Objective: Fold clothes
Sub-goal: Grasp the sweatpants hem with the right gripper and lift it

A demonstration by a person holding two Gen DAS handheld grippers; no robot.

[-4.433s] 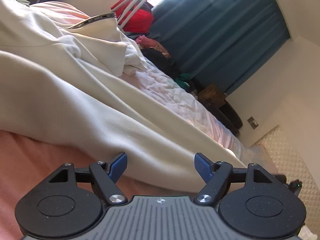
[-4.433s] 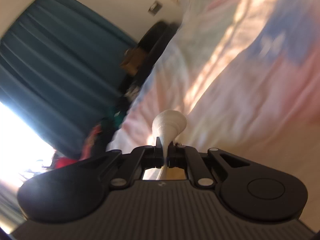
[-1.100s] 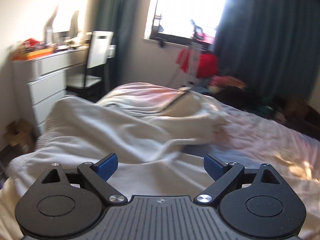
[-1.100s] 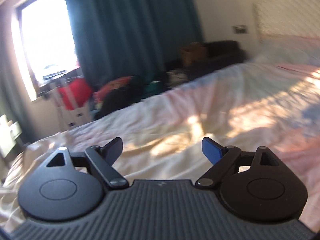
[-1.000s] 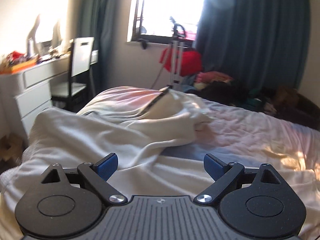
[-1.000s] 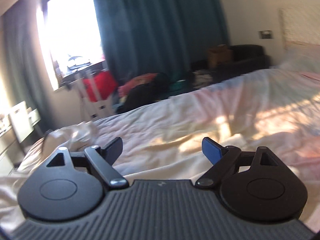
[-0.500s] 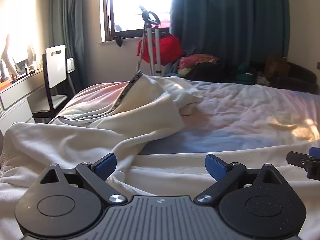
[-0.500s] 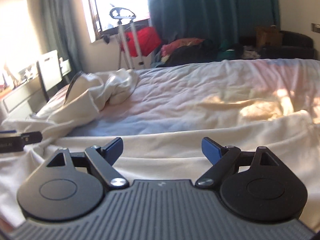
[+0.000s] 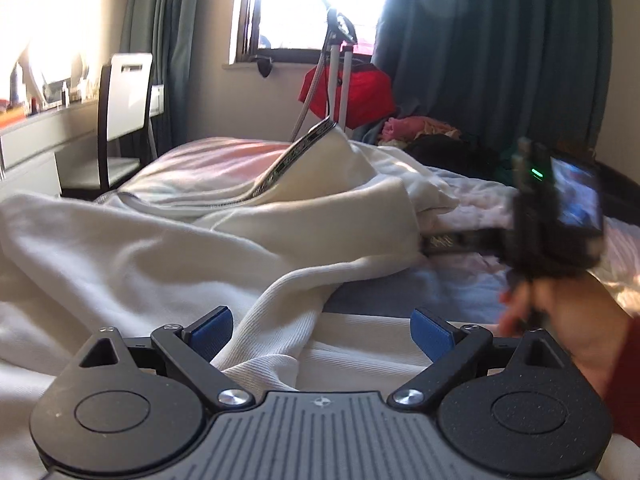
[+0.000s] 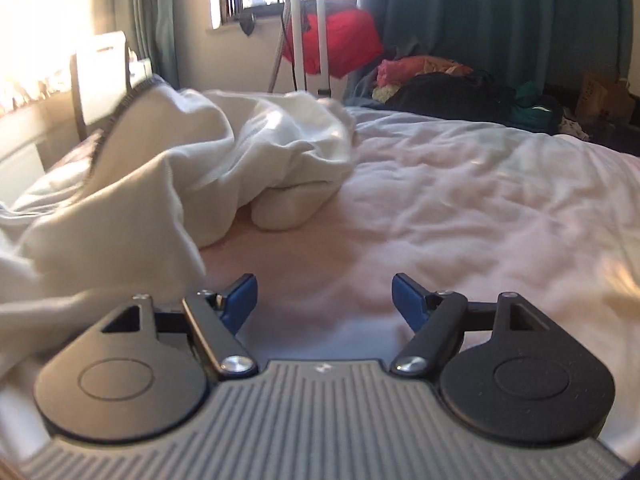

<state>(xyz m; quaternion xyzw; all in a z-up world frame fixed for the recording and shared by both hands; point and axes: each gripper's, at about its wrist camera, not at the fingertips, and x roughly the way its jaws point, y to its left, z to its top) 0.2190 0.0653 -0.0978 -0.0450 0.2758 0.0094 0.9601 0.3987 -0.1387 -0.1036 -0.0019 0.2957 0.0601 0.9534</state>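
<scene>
Left wrist view: left tongs apart, a ribbed fold of the rumpled cream knit garment lying loose between them on the bed; far right sheet bare.

Right wrist view: right tongs closing, only sheet between; garment heaped left.

A bright window is set in a pale wall, flanked by grey-green curtains on the left and dark teal curtains on the right. A white-backed chair with a dark frame is placed at a white desk under strong glare. A wide bed with a pale quilted cover is lit by sunlight. A red bag is seen behind a white metal stand.
</scene>
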